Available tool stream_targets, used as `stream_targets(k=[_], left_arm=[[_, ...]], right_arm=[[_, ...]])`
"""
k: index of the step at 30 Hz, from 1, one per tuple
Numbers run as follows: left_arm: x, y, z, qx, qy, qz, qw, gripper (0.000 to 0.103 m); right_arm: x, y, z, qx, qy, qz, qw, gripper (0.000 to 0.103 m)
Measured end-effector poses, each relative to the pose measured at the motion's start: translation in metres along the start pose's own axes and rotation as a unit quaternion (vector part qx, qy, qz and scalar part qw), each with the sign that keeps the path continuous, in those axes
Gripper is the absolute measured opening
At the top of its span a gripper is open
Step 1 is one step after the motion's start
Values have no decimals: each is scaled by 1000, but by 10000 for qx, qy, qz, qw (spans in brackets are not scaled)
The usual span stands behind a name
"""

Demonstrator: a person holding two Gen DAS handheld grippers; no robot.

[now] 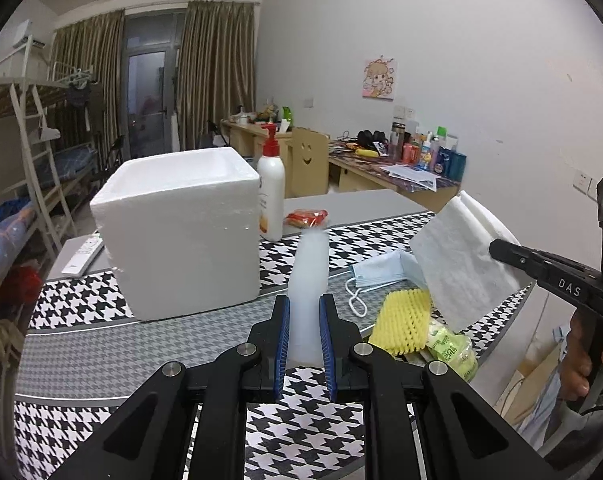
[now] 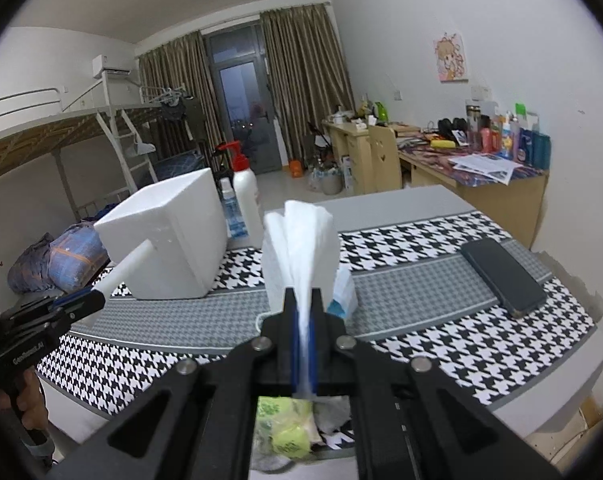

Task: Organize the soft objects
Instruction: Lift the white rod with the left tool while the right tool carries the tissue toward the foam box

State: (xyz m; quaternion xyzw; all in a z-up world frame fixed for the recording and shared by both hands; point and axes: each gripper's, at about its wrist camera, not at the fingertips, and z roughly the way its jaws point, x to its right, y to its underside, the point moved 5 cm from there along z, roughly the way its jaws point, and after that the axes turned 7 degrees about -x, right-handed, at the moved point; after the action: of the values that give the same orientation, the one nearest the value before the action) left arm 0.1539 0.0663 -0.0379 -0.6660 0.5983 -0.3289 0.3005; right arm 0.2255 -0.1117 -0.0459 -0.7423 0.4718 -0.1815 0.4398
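Note:
My left gripper [image 1: 304, 308] is shut on a white foam tube [image 1: 308, 280] that points forward above the table; the tube also shows in the right wrist view [image 2: 127, 267]. My right gripper [image 2: 302, 304] is shut on a folded white cloth [image 2: 299, 248], held above the table; the cloth also shows in the left wrist view [image 1: 459, 258]. An open white foam box [image 1: 181, 228] stands on the checked table mat, ahead and left of both grippers. A blue face mask [image 1: 381, 272], a yellow foam net [image 1: 405, 320] and a green packet [image 1: 453, 348] lie between the grippers.
A white pump bottle [image 1: 271, 192] and a red snack packet [image 1: 306, 218] stand behind the box. A remote [image 1: 81, 256] lies left of it. A black phone [image 2: 501, 272] lies on the mat at the right. A bunk bed [image 1: 29, 140] is left, desks along the wall.

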Motion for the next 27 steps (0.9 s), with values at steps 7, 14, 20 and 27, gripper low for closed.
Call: stream_targets(k=[7, 14, 20, 27], left_arm=[[-3, -13, -12, 206, -119, 56, 9997, 16], [-6, -31, -17, 355, -181, 154, 9991, 16], [-6, -45, -17, 549, -273, 232, 9979, 16], [-9, -62, -17, 582, -160, 109, 9981, 16]], right_arm=[[-10, -14, -1, 123, -44, -131, 9998, 6], [-22, -31, -4, 305, -128, -222, 9992, 6], [-33, -46, -6, 476, -228, -258, 9983, 6], [-39, -59, -3, 526, -288, -207, 9980, 6]])
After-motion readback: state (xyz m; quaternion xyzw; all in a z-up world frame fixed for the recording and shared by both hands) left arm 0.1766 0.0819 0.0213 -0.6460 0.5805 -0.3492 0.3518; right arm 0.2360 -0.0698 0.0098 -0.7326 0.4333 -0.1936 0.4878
